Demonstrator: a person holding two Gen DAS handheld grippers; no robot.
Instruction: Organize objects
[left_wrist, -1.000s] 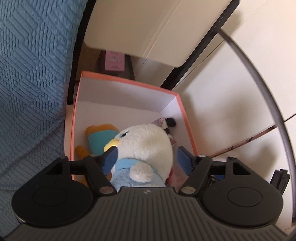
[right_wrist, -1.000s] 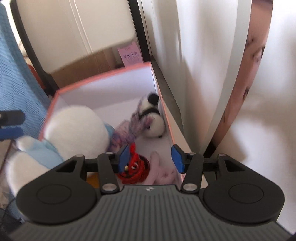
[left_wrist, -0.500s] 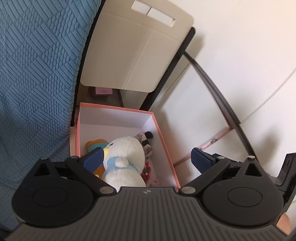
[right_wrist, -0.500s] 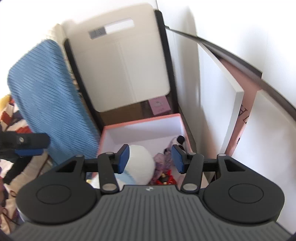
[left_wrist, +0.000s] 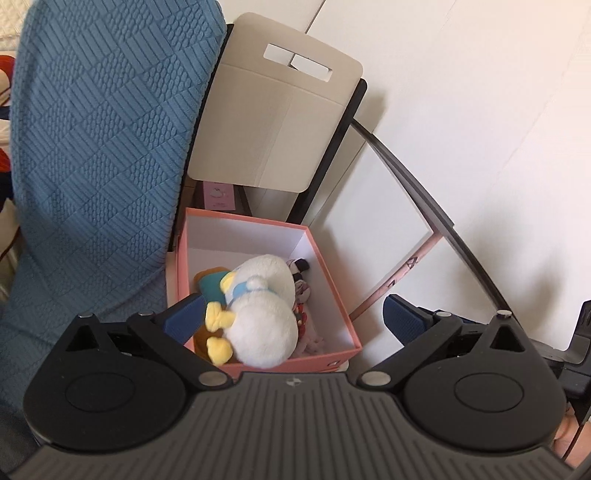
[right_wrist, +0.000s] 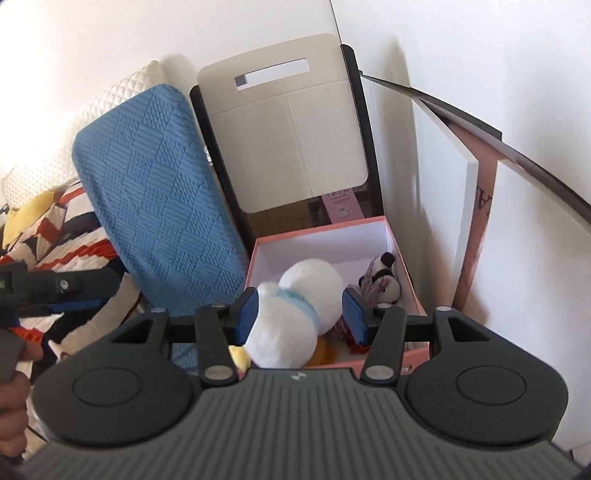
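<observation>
A pink box (left_wrist: 343, 295) with a white inside stands on the floor; it also shows in the right wrist view (right_wrist: 413, 291). In it lies a white plush duck (left_wrist: 266, 314) (right_wrist: 295, 310) with yellow feet, on a teal and orange plush (left_wrist: 208, 282). A small panda plush (right_wrist: 386, 278) and a red item (left_wrist: 301, 317) lie beside it. My left gripper (left_wrist: 291, 317) is open wide, high above the box and empty. My right gripper (right_wrist: 301, 314) is open and empty, also well above the box.
A blue textured cushion (left_wrist: 99, 166) leans left of the box. A beige cardboard flap (left_wrist: 280, 122) on a black frame stands behind it. A white board (left_wrist: 373, 221) and a white wall are on the right. Striped bedding (right_wrist: 62, 236) lies far left.
Both grippers have risen and pulled back from the box. My left gripper opened wide and let go of the white duck, which now lies in the box.
</observation>
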